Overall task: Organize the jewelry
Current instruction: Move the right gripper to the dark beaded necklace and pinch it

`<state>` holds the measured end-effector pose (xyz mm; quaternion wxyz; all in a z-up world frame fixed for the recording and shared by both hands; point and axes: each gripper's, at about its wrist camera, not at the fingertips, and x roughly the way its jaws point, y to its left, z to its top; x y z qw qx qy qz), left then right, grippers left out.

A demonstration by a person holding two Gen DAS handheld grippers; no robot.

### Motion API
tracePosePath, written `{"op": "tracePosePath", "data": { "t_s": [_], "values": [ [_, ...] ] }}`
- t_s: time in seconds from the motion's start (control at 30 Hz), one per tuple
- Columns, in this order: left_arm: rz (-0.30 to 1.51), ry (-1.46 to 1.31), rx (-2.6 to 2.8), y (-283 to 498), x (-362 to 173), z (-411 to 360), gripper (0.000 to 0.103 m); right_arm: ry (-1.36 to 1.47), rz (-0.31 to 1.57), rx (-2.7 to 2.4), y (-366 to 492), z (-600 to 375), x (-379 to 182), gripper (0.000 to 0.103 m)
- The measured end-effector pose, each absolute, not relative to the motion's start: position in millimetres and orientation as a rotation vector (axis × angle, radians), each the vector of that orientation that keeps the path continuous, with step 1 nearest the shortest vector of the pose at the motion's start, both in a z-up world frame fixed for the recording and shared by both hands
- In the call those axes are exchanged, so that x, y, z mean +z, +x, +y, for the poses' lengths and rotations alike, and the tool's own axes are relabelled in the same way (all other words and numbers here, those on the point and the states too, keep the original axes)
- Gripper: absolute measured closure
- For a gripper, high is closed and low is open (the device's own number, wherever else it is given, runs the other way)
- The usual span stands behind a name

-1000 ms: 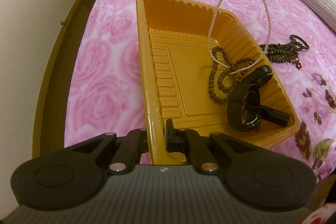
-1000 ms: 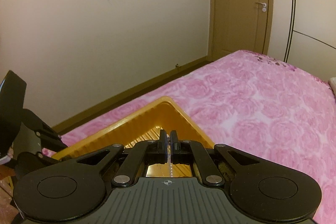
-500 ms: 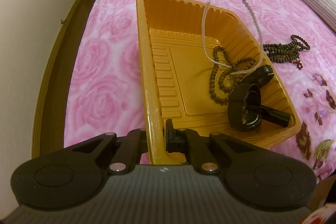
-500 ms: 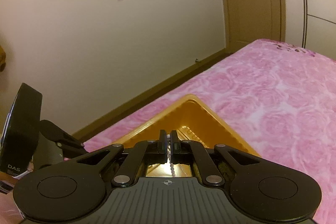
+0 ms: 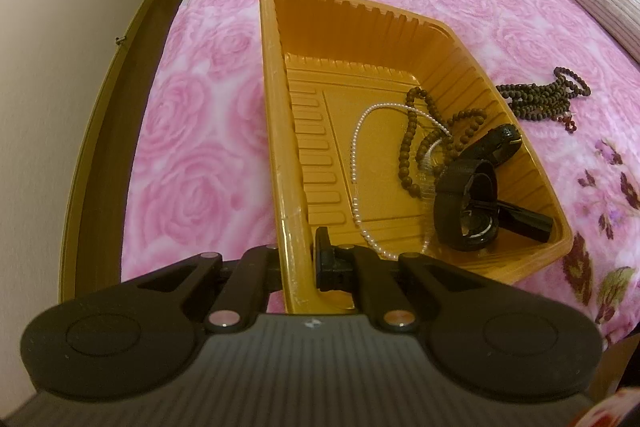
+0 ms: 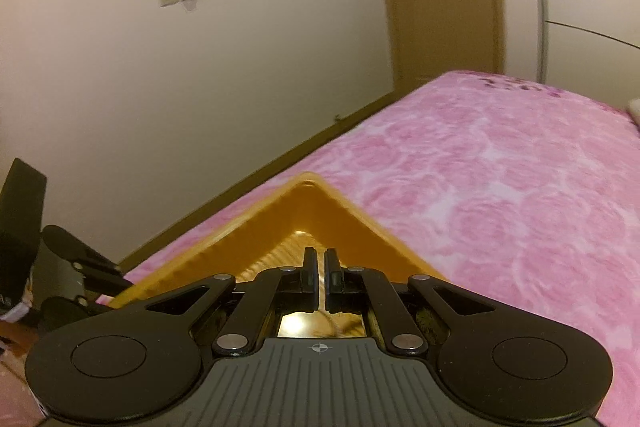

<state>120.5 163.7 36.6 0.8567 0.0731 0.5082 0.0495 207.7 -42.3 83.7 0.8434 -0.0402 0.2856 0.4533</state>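
Left gripper [image 5: 298, 259]: jaws clamped on the near-left rim of the orange tray [image 5: 276, 131].
Right gripper [image 6: 319, 277]: jaws slightly parted, gripping nothing (above the tray's far corner).
Pearl necklace [image 5: 354, 163]: loose on the tray floor, just ahead of the left jaws.
Brown beads [image 5: 532, 99]: on the pink bed [image 5: 192, 131], right of the tray.

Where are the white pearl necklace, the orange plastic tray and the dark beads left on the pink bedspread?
white pearl necklace [image 5: 354, 163], left wrist view, left strand
orange plastic tray [image 5: 270, 99], left wrist view, left rim
dark beads [image 5: 538, 99], left wrist view, bundle middle
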Motion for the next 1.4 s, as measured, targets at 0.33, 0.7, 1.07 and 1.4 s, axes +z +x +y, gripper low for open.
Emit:
{"op": "tracePosePath", "data": {
  "t_s": [0.33, 0.7, 1.07, 1.4],
  "values": [
    [1.063, 0.156, 0.105, 118.7, 37.8, 163.8, 0.099, 0.001, 0.673, 0.578, 236.4, -190.8, 53.3, 0.099],
    [1.059, 0.159, 0.105, 117.5, 40.0, 162.3, 0.099, -0.01, 0.796, 0.398, 244.6, -262.3, 1.2, 0.095],
    [1.062, 0.159, 0.107, 118.0, 40.3, 162.9, 0.099, -0.049, 0.842, 0.423, 271.2, -238.1, -40.0, 0.063],
    [1.065, 0.163, 0.109, 117.8, 40.0, 161.9, 0.099, -0.134, 0.865, 0.436, 294.1, -216.5, -62.6, 0.078]
  ]
}}
